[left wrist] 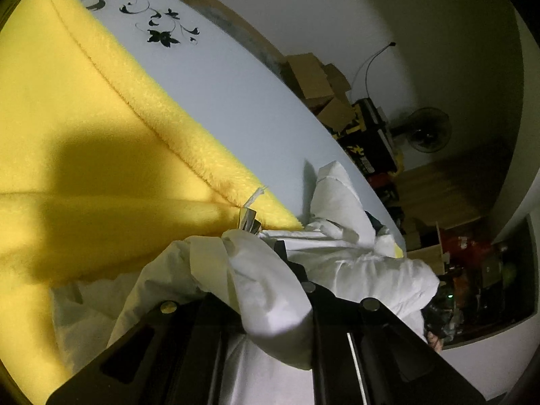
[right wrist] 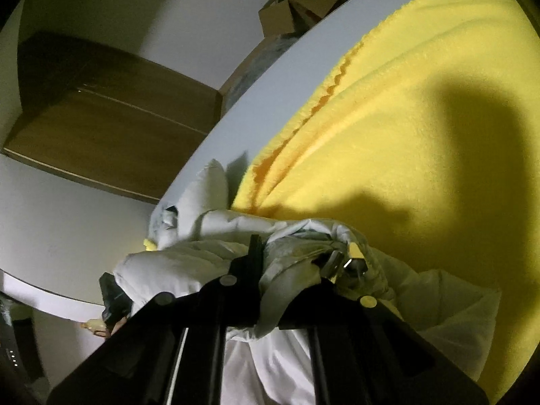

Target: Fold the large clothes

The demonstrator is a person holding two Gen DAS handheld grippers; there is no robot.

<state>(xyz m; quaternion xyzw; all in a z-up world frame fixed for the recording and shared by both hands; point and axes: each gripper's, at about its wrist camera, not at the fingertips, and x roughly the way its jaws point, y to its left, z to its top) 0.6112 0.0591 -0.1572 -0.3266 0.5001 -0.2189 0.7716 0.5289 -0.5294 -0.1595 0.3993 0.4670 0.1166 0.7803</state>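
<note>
Nearest the camera, at the bottom of the left wrist view, the black left gripper point(left wrist: 251, 260) has a thick fold of the white padded jacket point(left wrist: 354, 263) pressed between its fingers, so it is closed on the cloth. In the right wrist view the right gripper point(right wrist: 297, 263) sits at the bottom centre in the same way, its fingers closed on a grey-white bunch of the jacket point(right wrist: 175, 270) with a small metal part beside it.

The jacket lies crumpled in the lower middle of both frames, on the near end of a yellow fleece blanket point(left wrist: 67, 108). The blanket fills the left half of the left view, and its edge runs diagonally from upper left to lower centre. Beyond this edge a bare strip of the white table point(left wrist: 236, 87) with a black floral print stays open. In the right view the zigzag blanket edge point(right wrist: 337, 77) runs toward the upper right, with a free table strip point(right wrist: 263, 94) on its left. Cardboard boxes point(left wrist: 314, 77) stand behind the table.
</note>
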